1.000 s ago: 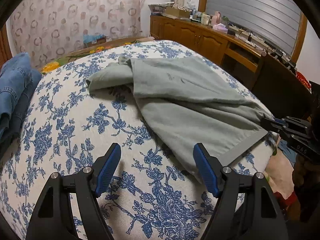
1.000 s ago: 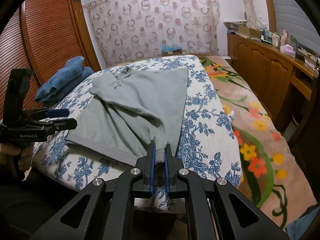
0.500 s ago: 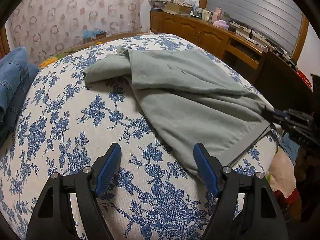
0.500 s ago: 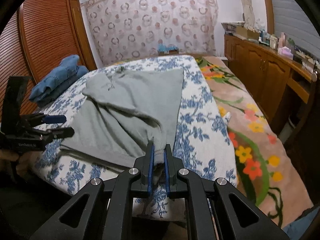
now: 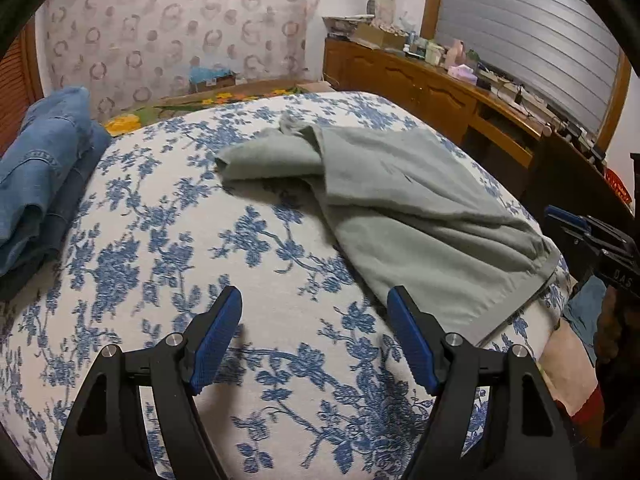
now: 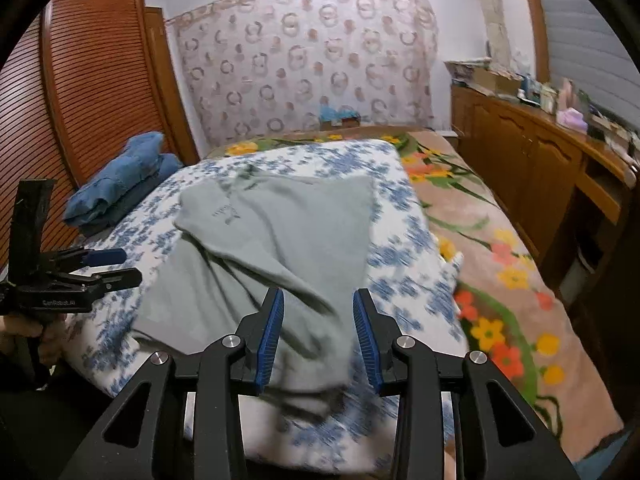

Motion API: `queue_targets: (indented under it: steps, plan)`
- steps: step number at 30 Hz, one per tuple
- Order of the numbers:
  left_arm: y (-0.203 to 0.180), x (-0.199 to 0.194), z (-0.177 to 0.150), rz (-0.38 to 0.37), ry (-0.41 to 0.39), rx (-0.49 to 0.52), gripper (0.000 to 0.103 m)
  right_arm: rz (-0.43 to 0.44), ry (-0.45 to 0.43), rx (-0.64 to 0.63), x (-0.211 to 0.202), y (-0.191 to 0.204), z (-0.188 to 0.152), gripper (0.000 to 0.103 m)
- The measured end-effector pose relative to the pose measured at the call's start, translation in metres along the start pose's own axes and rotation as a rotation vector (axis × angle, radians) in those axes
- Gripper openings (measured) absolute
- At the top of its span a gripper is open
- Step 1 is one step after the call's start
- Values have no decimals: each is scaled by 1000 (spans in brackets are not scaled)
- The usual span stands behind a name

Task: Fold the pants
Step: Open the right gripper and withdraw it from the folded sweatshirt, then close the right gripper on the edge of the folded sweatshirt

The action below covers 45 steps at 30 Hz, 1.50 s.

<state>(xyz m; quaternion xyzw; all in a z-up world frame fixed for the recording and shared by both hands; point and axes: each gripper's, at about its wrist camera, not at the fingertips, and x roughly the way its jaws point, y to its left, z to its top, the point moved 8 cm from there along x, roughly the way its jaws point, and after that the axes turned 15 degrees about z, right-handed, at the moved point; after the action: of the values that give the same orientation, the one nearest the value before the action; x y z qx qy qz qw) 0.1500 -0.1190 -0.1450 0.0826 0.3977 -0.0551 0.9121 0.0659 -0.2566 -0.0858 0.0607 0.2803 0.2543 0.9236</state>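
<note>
Grey-green pants lie loosely folded on the blue-flowered bedspread; they also show in the right wrist view, blurred near the front. My left gripper is open and empty, above the bedspread just left of the pants' near hem. My right gripper is open over the pants' near corner, which droops at the bed's front edge below it. In the left wrist view the right gripper sits at the far right, just off the pants' corner. The left gripper shows at the left in the right wrist view.
Folded blue jeans are stacked at the bed's left side, by a slatted wooden wardrobe. A wooden sideboard with clutter runs along the right. A flowered blanket covers the bed's right side.
My right gripper has opened and let go of the pants' corner, which has dropped onto the bed edge. The left gripper stays open and has shifted slightly.
</note>
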Motion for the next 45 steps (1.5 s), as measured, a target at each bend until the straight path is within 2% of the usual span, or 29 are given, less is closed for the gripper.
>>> queue_targets:
  steps: [9,16,23,36,45]
  plan:
    - [18,-5,3,23,-28,-28,76,106,69,-102,44,30,15,40]
    - [34,-5,6,55,-46,-50,76,174,123,-147,79,34,34,40]
    - [48,-5,7,69,-50,-79,76,205,172,-194,113,37,50,40]
    - [49,-1,1,65,-39,-84,76,165,272,-316,164,50,59,40]
    - [47,4,0,65,-26,-83,76,131,327,-416,174,58,51,40]
